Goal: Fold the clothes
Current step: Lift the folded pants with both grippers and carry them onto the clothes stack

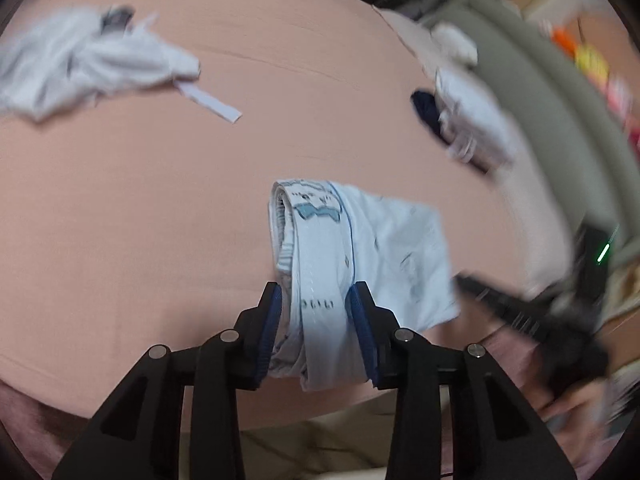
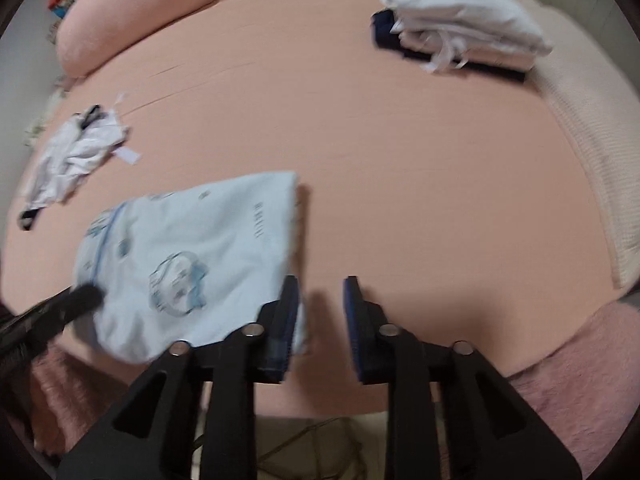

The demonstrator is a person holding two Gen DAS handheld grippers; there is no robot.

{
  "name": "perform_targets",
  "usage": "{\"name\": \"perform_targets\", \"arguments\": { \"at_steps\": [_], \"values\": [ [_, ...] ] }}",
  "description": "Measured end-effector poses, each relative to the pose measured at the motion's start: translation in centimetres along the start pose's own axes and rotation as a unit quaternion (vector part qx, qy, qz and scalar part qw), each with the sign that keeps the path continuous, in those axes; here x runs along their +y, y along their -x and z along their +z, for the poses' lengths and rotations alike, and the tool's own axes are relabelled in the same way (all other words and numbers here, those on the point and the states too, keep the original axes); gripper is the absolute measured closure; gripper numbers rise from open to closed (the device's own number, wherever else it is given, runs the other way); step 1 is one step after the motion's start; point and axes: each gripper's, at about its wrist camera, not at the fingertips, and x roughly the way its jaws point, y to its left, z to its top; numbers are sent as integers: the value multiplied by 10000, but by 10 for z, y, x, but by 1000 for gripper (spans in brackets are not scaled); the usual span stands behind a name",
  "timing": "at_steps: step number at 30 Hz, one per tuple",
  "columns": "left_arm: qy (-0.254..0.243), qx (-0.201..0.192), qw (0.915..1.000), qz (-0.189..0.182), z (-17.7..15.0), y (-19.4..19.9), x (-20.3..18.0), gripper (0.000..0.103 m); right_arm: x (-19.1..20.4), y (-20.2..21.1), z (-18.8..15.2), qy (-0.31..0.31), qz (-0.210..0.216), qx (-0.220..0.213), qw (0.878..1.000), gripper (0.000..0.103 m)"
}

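A folded light-blue printed garment (image 1: 352, 248) lies on the peach bed sheet (image 1: 160, 208). My left gripper (image 1: 316, 300) has its blue pads on either side of the garment's thick folded edge and grips it. In the right wrist view the same garment (image 2: 188, 256) lies at the left, with the left gripper's dark finger (image 2: 80, 300) at its left edge. My right gripper (image 2: 320, 296) is open and empty, its left pad just beside the garment's right corner. A crumpled white garment (image 1: 80, 64) lies at the far left; it also shows in the right wrist view (image 2: 76, 152).
A stack of folded white and navy clothes (image 2: 460, 24) sits at the far right of the bed. A pink pillow (image 2: 132, 12) lies at the back left. A cream blanket (image 2: 592, 152) runs along the right edge. A pink fuzzy cover (image 2: 580, 380) hangs at the near edge.
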Motion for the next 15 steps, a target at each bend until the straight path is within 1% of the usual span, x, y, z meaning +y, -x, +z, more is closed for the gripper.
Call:
{"name": "perform_targets", "arguments": {
  "at_steps": [1, 2, 4, 5, 6, 7, 8, 9, 10, 11, 12, 13, 14, 15],
  "values": [
    [67, 3, 9999, -112, 3, -3, 2, 65, -1, 0, -1, 25, 197, 29, 9998, 65],
    [16, 14, 10000, -69, 5, -7, 0, 65, 0, -1, 0, 75, 287, 42, 9996, 62],
    [-98, 77, 9998, 128, 8, -14, -2, 64, 3, -4, 1, 98, 179, 90, 9998, 59],
    [-95, 138, 9997, 181, 9, -19, -1, 55, 4, -6, 2, 104, 139, 120, 9998, 57],
    [-86, 206, 9994, 250, 9, -24, 0, 48, 2, -12, 2, 59, 232, 211, 9995, 56],
    [-75, 277, 9991, 317, 8, -29, 2, 36, 1, -18, 2, 14, 324, 302, 9990, 53],
    [-57, 337, 9988, 344, 5, -33, 5, 31, 0, -25, 3, -32, 417, 394, 9984, 48],
    [-57, 336, 9990, 306, 3, -35, 7, 30, -1, -30, 3, -71, 507, 476, 9976, 46],
    [-98, 275, 9992, 271, 1, -35, 8, 30, -2, -32, 2, -39, 578, 462, 9973, 45],
    [-143, 229, 9993, 249, -1, -35, 7, 32, -2, -32, 0, 110, 616, 449, 9970, 44],
    [-173, 214, 9994, 211, -2, -35, 5, 34, -2, -32, -2, 256, 659, 438, 9965, 52],
    [-170, 213, 9996, 110, -4, -36, 3, 46, 0, -31, -4, 360, 769, 447, 9954, 59],
    [-129, 218, 9997, -37, -5, -38, 1, 62, 1, -32, -5, 342, 949, 478, 9937, 69],
    [-26, 213, 9996, -181, -8, -41, -1, 65, 1, -33, -6, 276, 1068, 503, 9926, 70]
  ]
}}
